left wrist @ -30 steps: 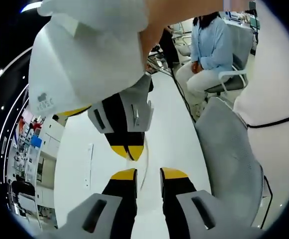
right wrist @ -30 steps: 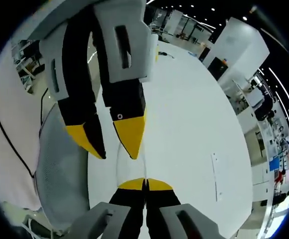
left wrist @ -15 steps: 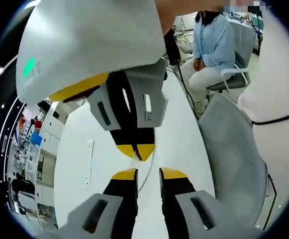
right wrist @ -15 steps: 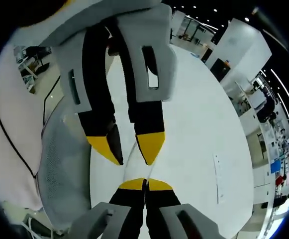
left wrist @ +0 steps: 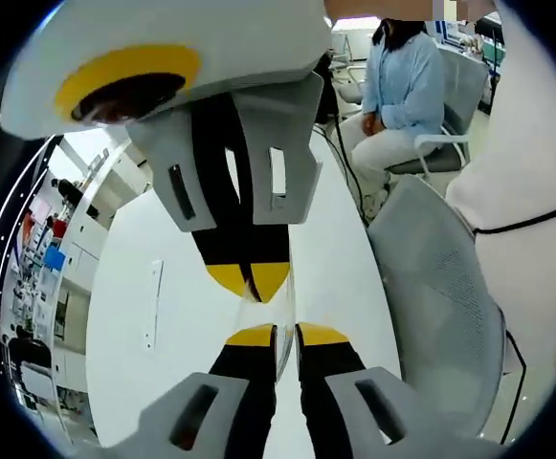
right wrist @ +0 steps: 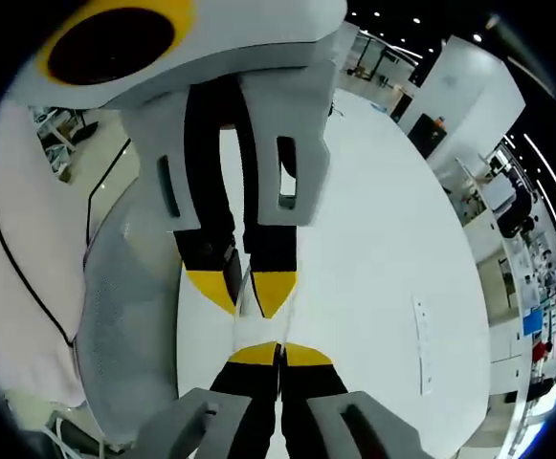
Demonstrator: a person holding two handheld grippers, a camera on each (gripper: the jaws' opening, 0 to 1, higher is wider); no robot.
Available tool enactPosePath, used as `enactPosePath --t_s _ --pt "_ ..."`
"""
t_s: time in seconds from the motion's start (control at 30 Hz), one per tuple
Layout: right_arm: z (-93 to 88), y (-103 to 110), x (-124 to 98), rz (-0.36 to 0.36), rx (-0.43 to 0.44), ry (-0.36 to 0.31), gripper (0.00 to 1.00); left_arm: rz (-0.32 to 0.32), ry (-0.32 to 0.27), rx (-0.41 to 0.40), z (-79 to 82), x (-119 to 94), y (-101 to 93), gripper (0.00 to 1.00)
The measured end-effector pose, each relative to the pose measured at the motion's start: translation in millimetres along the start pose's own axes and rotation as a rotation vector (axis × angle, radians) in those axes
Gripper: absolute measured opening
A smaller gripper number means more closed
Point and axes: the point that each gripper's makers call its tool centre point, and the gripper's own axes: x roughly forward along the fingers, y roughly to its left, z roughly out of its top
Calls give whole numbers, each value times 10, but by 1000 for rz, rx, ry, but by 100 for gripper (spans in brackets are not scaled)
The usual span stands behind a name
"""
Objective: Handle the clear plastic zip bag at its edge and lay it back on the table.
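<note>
Clear plastic zip bag (right wrist: 250, 320) is held up over the white desk (right wrist: 373, 249), stretched as a thin near-transparent strip between the two hand-held grippers, hard to make out beyond its edge lines. In the left gripper view the bag edge (left wrist: 279, 330) runs between the yellow tips.

Right hand-held gripper (right wrist: 279, 355): jaws pressed together, clamped on the bag's edge at the bottom of the right gripper view. It also comes into the left gripper view from above (left wrist: 250, 281), tips closed, pointing down at the left one's tips.

Left hand-held gripper (left wrist: 286, 336): jaws nearly together with a narrow gap, the bag edge passing between them; cannot tell if they actually pinch it. In the right gripper view it hangs from the top (right wrist: 242, 284), yellow tips a little apart with the bag between.

Tips of the two grippers sit just beside each other, nose to nose.

Desk surface is white and plain, a pale strip-like mark on it (right wrist: 421, 344). Grey mesh chair (left wrist: 440, 287) beside the desk edge. A seated person in a light blue top (left wrist: 402, 91) further back.
</note>
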Motion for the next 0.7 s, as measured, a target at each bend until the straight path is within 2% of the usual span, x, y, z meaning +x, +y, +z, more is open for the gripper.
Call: enactPosePath --t_s 0.2,0.7 --pt "5 -21 1 -5 6 1 0 1 7 22 -13 23 -28 0" --pt "-19 -89 -8 -39 41 4 0 -79 -31 7 66 23 -304 0"
